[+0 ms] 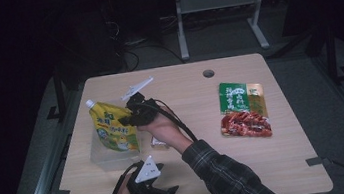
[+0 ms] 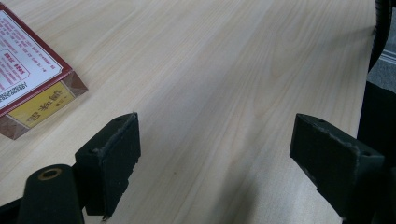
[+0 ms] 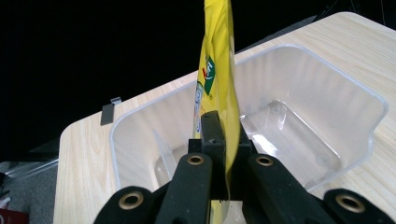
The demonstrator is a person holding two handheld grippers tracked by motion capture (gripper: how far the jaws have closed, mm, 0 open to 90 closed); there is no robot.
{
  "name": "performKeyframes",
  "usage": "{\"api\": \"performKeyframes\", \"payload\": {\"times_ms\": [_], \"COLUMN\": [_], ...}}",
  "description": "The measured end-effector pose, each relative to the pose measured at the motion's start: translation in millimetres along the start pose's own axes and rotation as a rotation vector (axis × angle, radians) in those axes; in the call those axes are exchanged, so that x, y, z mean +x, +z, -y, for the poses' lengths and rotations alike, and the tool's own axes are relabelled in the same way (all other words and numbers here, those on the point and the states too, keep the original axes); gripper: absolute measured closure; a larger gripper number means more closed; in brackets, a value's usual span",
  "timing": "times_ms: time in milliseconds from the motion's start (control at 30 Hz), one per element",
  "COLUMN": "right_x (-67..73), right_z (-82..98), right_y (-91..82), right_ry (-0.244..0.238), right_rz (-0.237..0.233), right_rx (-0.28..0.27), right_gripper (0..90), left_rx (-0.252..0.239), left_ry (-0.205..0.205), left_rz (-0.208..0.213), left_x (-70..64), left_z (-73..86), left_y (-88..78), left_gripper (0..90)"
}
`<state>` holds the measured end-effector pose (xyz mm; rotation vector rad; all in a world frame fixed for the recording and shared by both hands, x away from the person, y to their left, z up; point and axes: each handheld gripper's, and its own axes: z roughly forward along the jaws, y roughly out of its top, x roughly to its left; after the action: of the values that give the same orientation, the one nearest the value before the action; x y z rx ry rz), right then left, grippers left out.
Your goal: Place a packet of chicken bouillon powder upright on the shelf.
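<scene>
We hold the yellow pouch (image 3: 217, 60) upright over the clear tub (image 3: 364, 121) at the worktop's (image 1: 196, 184) left, right hand-held gripper (image 3: 219, 140) clamped on its edge; left hand-held gripper (image 2: 215, 154) idles w/ jaws wide. Next, probably: lower pouch in, then let go.

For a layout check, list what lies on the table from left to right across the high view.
Clear plastic tub with the yellow spouted pouch held over it → right hand-held gripper clamped on the pouch's edge → small box beside the hand → green and red food packet.
</scene>
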<state>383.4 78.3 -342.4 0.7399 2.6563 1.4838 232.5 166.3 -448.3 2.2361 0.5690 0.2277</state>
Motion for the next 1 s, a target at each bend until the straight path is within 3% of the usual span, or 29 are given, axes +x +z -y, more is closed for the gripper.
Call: {"api": "performKeyframes", "payload": {"times_ms": [267,567,767,1000], "right_x": [4.0,6.5,5.5,3.4], "right_z": [1.3,4.7,4.0,7.1], "right_y": [-0.8,8.0,0.8,-15.7], "right_ry": [-0.005,-0.018,-0.012,-0.02], "right_rz": [0.043,0.035,0.005,0.023], "right_rx": [0.0,0.037,0.021,0.005], "right_gripper": [90.0,88.2,68.8,44.6], "left_rx": [-0.001,0.004,-0.003,0.0], "left_ry": [-0.008,-0.001,-0.012,-0.005], "left_rz": [0.001,0.001,0.007,0.008], "left_x": [-0.1,0.6,-0.4,0.5], "left_z": [0.2,0.1,0.1,-0.1], "left_y": [0.4,0.1,1.2,1.0], "left_gripper": [15.8,15.7,15.7,15.8]}}
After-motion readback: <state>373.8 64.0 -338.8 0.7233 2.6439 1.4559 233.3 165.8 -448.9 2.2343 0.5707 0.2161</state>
